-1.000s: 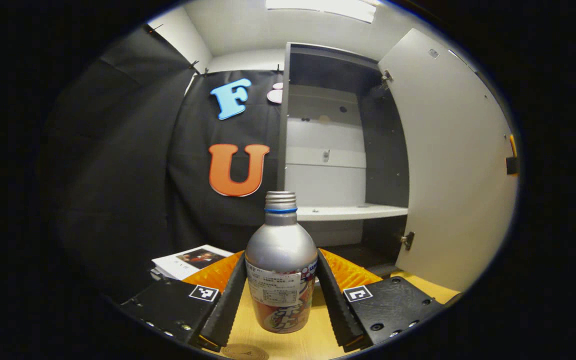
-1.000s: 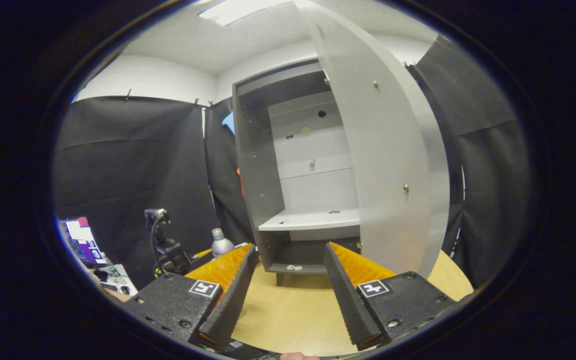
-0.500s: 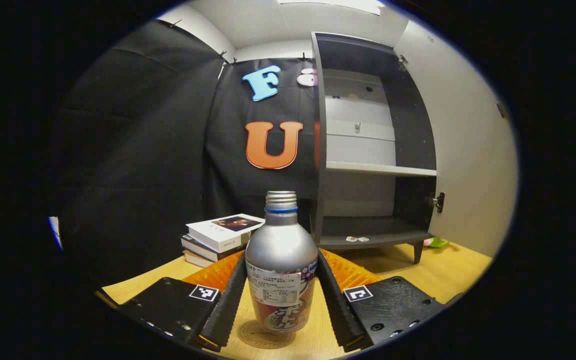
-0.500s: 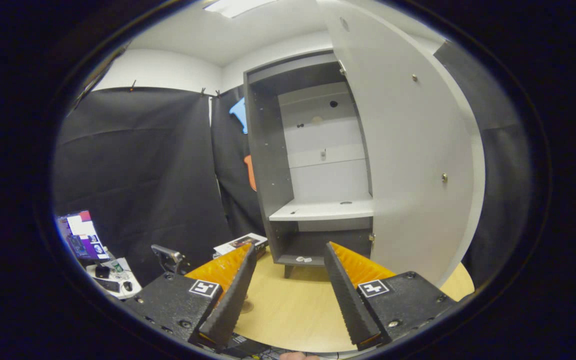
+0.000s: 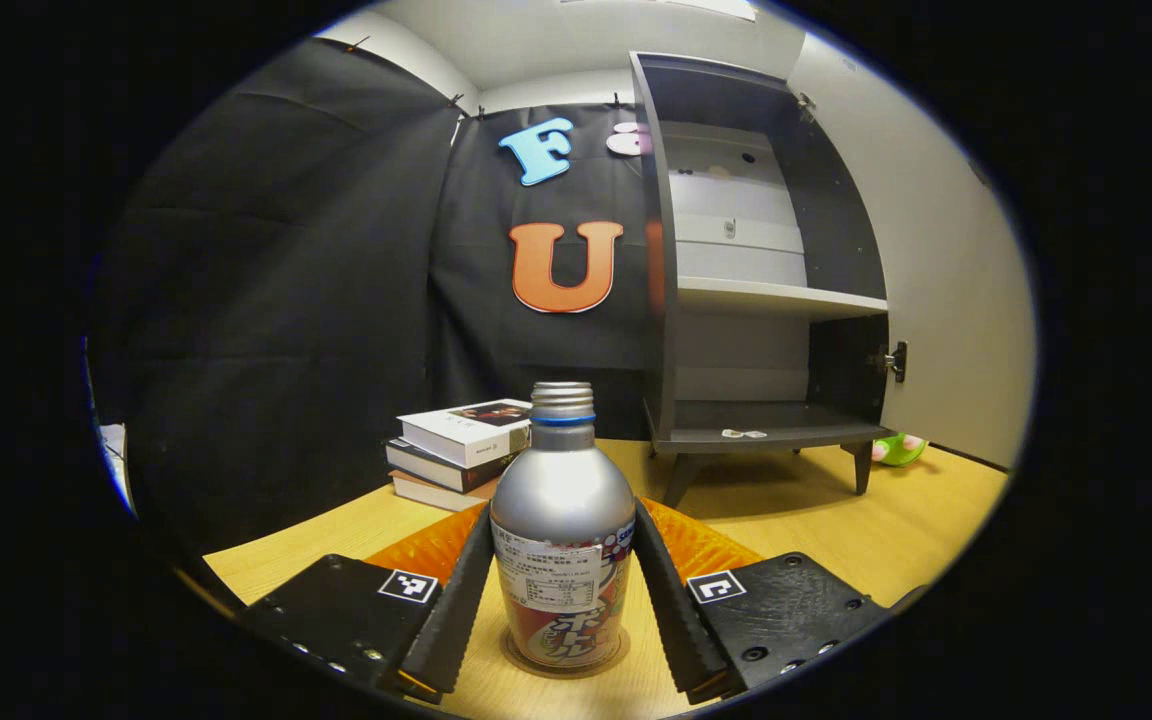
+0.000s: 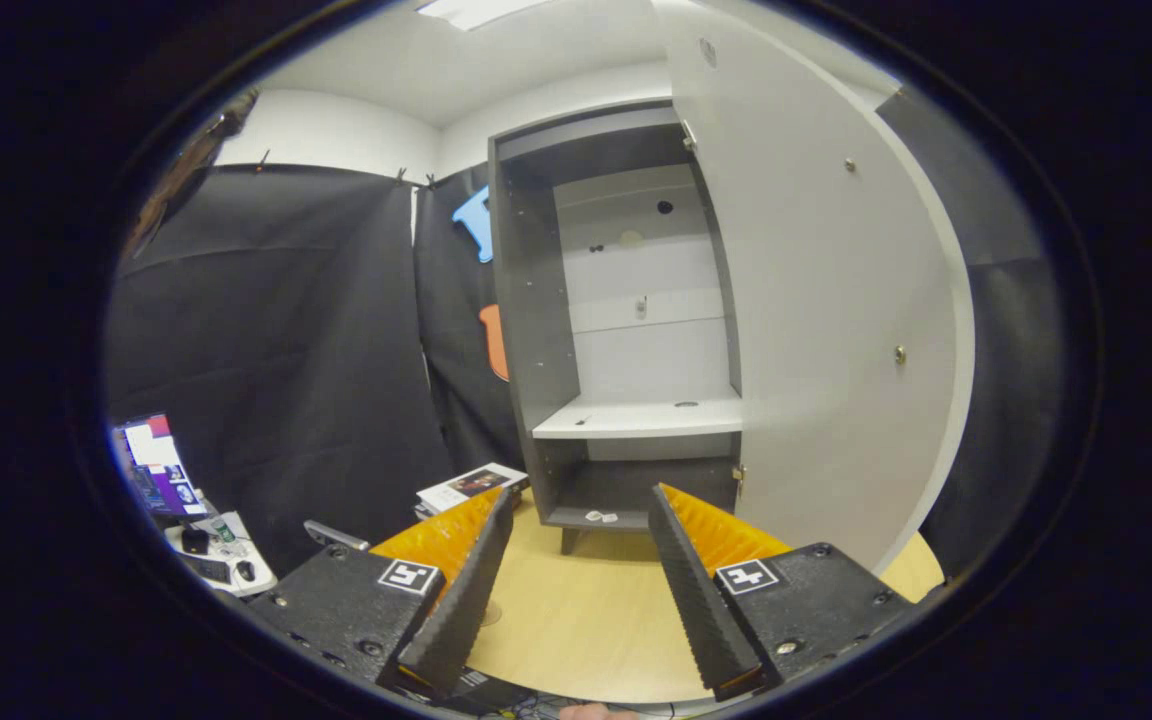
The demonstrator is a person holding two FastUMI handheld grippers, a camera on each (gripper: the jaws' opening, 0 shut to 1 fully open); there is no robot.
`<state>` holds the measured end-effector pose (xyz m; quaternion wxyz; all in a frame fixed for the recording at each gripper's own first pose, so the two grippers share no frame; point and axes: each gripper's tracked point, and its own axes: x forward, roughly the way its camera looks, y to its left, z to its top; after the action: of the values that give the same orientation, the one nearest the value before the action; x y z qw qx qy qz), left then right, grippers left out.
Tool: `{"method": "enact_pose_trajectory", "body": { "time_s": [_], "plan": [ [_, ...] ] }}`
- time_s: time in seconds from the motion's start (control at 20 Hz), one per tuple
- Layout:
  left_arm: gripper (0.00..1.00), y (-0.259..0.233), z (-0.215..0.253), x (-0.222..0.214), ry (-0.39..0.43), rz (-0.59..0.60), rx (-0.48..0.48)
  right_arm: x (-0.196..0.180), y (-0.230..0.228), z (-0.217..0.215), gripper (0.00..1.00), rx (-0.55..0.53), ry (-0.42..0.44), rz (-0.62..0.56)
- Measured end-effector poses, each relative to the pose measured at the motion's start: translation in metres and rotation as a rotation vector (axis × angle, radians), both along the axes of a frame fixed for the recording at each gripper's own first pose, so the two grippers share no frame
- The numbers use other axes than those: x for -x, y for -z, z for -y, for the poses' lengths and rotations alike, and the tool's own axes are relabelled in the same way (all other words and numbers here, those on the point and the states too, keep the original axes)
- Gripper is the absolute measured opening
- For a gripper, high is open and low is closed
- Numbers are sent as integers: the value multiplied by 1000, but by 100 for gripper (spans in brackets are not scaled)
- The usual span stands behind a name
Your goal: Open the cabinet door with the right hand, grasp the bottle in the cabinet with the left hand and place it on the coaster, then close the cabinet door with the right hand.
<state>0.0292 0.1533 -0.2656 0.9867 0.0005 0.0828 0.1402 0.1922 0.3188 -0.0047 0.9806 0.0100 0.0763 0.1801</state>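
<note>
A silver bottle (image 5: 562,500) with a screw cap and a printed label stands upright between the fingers of my left gripper (image 5: 562,520), which is shut on its sides. Its base rests on a round coaster (image 5: 519,660) on the wooden table (image 5: 836,530). Behind it the grey cabinet (image 5: 766,300) stands open, its pale door (image 5: 936,280) swung out to the right. In the right gripper view my right gripper (image 6: 581,495) is open and holds nothing, a short way in front of the cabinet (image 6: 636,420) and left of the door (image 6: 826,330).
A stack of books (image 5: 461,445) lies on the table left of the cabinet, books (image 6: 471,485) also showing in the right gripper view. A small green object (image 5: 898,450) sits by the cabinet's right leg. A lit monitor (image 6: 151,470) stands off the table's left.
My left gripper has come down and back with the bottle, so the bottle now stands on the coaster. The right gripper has drifted only slightly and stays open.
</note>
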Motion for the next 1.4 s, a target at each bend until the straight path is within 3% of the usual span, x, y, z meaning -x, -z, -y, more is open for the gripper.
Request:
{"method": "enact_pose_trajectory", "body": {
  "time_s": [0.55,1.0,1.05,1.1,1.4],
  "plan": [
    [75,16,4,-5,-6,18,17,2,-1,1,87,45,26,-2],
    [75,16,4,-3,-20,40,-31,0,0,-4,87,64,21,-8],
    [86,16,5,-3,-21,39,-28,-1,1,-4,87,66,22,-7],
    [76,16,4,-1,-24,42,-27,-2,0,-4,87,67,22,-6],
    [79,14,7,-1,12,27,-33,-2,-3,-4,87,57,19,7]
  ]
}}
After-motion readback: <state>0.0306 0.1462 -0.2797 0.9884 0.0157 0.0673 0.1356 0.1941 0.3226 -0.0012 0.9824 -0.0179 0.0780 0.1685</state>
